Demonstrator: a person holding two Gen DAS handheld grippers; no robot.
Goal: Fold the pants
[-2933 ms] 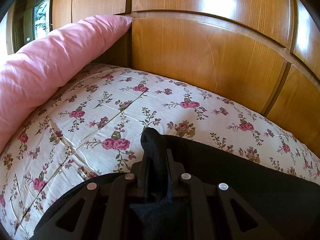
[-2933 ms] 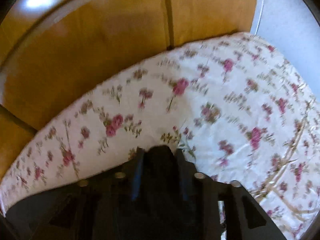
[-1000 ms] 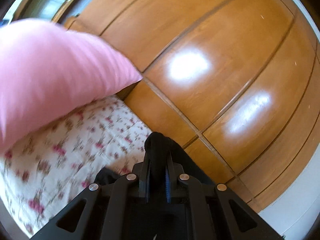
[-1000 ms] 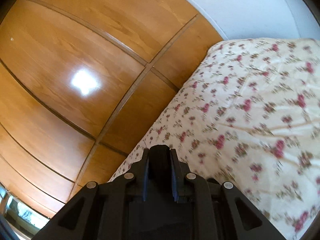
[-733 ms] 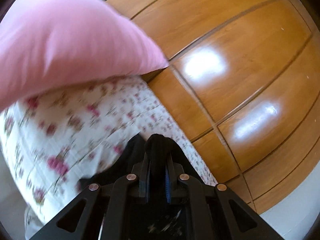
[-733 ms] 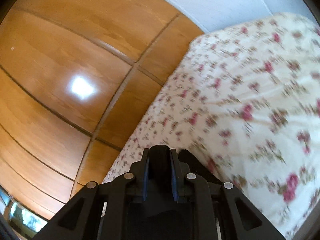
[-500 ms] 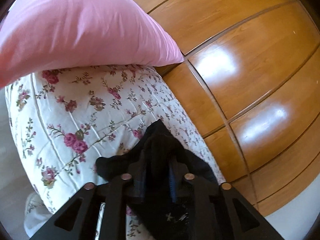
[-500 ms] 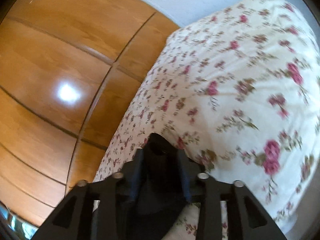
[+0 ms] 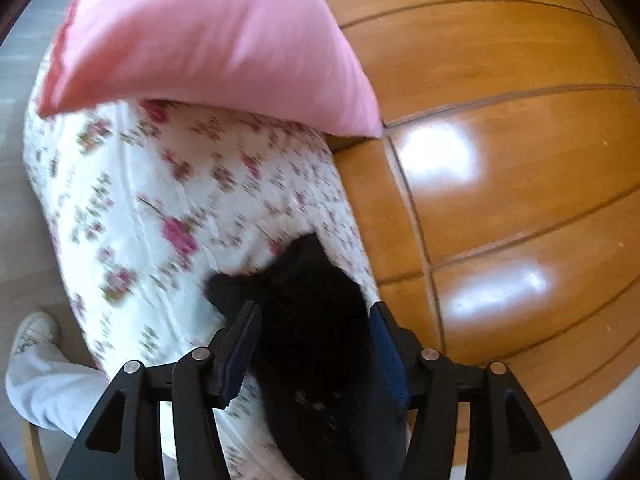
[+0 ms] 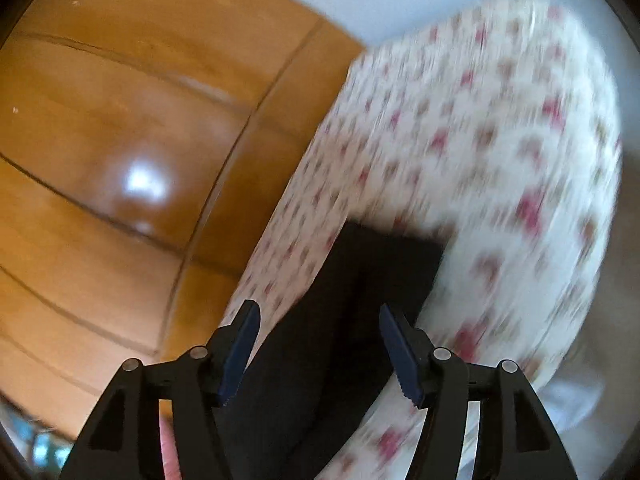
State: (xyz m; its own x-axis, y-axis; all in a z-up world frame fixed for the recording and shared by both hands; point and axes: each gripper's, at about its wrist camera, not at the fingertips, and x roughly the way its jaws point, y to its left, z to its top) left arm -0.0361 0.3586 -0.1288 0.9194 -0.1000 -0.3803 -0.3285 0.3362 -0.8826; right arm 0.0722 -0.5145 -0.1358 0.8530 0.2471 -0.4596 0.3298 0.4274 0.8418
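With its jaws spread wide and nothing clamped between them, the left gripper (image 9: 316,320) hangs above the black pants (image 9: 316,320), which lie on the floral bedsheet (image 9: 132,208) beside the wooden headboard (image 9: 500,208). Likewise parted and empty, the right gripper (image 10: 318,320) hovers over the pants (image 10: 360,280); a pink pillow (image 9: 208,36) rests further along the bed.

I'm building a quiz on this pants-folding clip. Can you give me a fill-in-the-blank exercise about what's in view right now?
1. Both the left claw and the right claw stand ____.
2. The pants are ____ in color.
3. The pillow on the floral bedspread is ____.
4. The panels beside the bed are made of ____.

Missing words: open; black; pink; wood
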